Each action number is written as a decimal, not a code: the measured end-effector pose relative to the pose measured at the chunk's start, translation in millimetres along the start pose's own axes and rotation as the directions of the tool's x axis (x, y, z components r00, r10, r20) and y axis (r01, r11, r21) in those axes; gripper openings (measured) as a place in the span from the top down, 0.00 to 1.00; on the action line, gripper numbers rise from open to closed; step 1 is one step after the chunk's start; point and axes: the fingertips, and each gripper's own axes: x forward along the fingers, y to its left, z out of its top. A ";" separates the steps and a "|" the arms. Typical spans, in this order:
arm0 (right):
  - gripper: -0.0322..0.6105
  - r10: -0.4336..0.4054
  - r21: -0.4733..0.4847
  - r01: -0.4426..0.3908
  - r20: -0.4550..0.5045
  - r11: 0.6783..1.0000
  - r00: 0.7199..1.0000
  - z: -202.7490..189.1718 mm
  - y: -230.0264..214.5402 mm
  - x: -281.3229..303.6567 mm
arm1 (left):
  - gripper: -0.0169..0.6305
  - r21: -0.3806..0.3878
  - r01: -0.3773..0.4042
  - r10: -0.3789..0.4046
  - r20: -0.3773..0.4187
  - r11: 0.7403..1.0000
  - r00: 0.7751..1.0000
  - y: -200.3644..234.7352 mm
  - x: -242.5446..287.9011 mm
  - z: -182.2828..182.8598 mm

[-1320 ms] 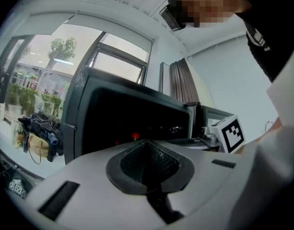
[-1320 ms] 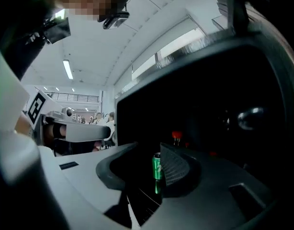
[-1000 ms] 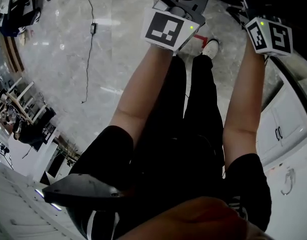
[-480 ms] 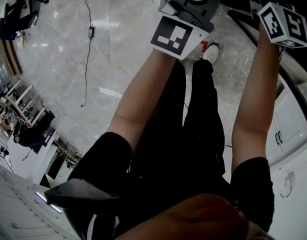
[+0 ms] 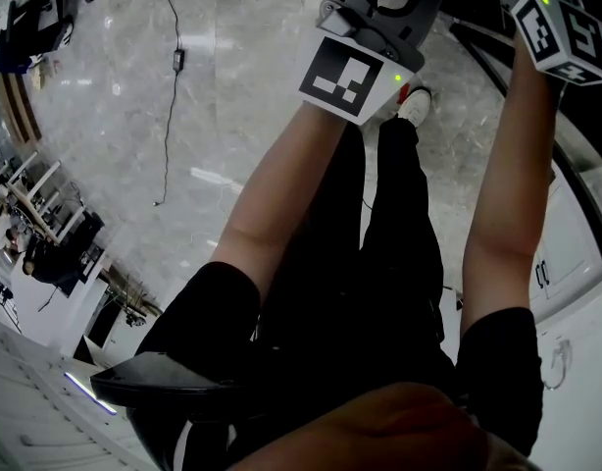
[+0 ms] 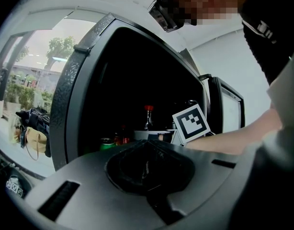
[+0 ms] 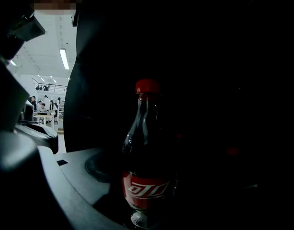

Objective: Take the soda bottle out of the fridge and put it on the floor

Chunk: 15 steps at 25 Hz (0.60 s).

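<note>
The soda bottle (image 7: pixel 146 162), dark glass with a red cap and a red label, stands upright in the dark fridge (image 6: pixel 137 80). It fills the middle of the right gripper view, close in front of the jaws. My right gripper (image 5: pixel 564 29) reaches into the fridge with its jaws spread wide; no pad is seen pressing on the bottle, and the right jaw is lost in the dark. My left gripper (image 5: pixel 358 75) hangs outside the opening, shut and empty. From the left gripper view the bottle (image 6: pixel 148 119) stands just behind the right gripper's marker cube (image 6: pixel 191 123).
A green can (image 6: pixel 107 143) and other small containers sit low in the fridge left of the bottle. The fridge's grey frame (image 6: pixel 73 95) borders the opening. Below me are marble floor (image 5: pixel 183 116), my legs and a white shoe (image 5: pixel 416 103). A cable (image 5: pixel 172 86) lies on the floor.
Both arms have stretched further forward. The right gripper's marker cube has risen toward the top right of the head view, deeper into the fridge opening; the left one shifted slightly the same way.
</note>
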 end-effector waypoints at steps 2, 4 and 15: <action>0.45 -0.010 0.002 0.010 -0.003 1.000 1.000 -1.3 -2.1 -2.0 | 0.98 0.002 -0.004 0.004 0.000 1.000 1.000 1.1 -2.1 0.8; 0.45 -0.009 -0.006 0.009 0.000 1.000 1.000 1.5 0.7 -4.0 | 0.98 0.000 -0.008 0.008 0.003 1.000 1.000 2.0 -5.3 1.8; 0.45 0.081 0.004 -0.081 0.019 0.997 0.997 16.1 56.4 -49.9 | 0.98 -0.015 -0.018 0.018 -0.009 1.000 1.000 -2.3 -45.6 -4.4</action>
